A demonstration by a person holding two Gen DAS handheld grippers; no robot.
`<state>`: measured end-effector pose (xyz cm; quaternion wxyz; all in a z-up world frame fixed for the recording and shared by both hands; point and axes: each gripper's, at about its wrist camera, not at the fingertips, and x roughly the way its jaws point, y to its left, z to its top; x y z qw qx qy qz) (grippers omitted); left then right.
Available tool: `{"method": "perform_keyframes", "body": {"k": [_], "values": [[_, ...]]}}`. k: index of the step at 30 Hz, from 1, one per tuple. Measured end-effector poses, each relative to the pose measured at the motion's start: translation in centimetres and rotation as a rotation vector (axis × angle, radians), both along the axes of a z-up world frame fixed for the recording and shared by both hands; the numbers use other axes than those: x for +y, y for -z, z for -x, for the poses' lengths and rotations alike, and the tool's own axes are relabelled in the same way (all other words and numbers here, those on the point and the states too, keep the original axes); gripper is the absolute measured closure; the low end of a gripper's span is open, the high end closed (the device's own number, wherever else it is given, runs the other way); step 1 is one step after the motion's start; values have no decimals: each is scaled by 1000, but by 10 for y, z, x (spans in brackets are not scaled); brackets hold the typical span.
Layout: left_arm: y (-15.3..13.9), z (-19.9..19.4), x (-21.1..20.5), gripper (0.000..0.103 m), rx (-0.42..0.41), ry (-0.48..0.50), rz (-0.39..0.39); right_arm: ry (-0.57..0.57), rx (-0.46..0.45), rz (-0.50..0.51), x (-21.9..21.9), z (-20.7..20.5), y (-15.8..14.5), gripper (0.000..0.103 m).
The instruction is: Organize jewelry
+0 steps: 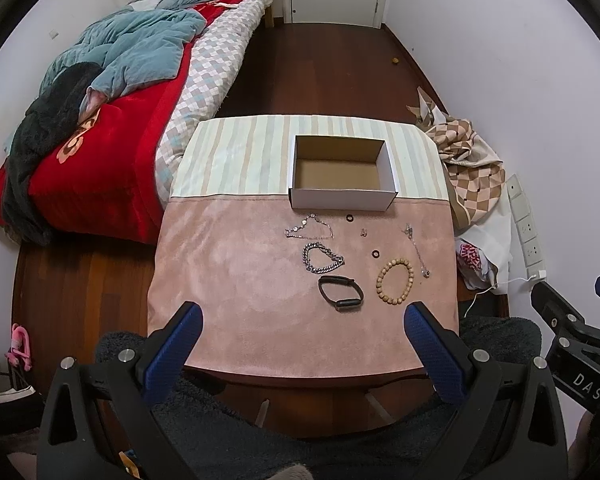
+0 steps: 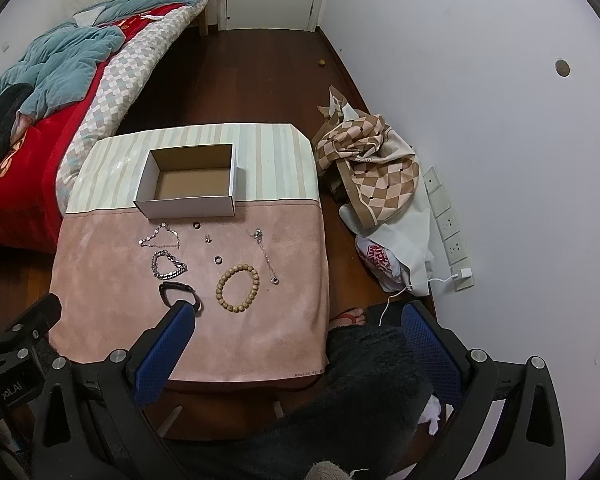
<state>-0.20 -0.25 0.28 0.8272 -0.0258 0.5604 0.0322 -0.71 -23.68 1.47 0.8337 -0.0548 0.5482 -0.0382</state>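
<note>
While both grippers hang wide and empty, nothing is boxed yet.
The thin chain (image 2: 266, 254) could slip between the pads (image 2: 166, 350) short of the box (image 2: 188, 205).

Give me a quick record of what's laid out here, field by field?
Surface: pink suede-like cloth on a table
Container: white open cardboard box, nothing inside
Jewelry on the cloth: wooden bead bracelet, black wristband, chunky silver chain bracelet, thin silver necklace, two small dark rings
Left hand-held gripper: open, holding nothing
Right hand-held gripper: open, holding nothing
</note>
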Motion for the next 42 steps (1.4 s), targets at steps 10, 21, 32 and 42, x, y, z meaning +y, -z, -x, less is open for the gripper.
{"method": "perform_keyframes", "body": {"k": [10,21,32,42], "values": [[-3,0,0,0,-18,-9,3,-6,-26,1,1,-1,-10,0],[-5,2,2,0,-32,-7,7,-8,-46,5,3,2,-15,0],[-9,2,-1,0,-40,-2,9,-4,-54,3,2,3,-18,0],[-14,4,-1,0,-50,-3,11,-7,-64,1,0,4,-23,0]]}}
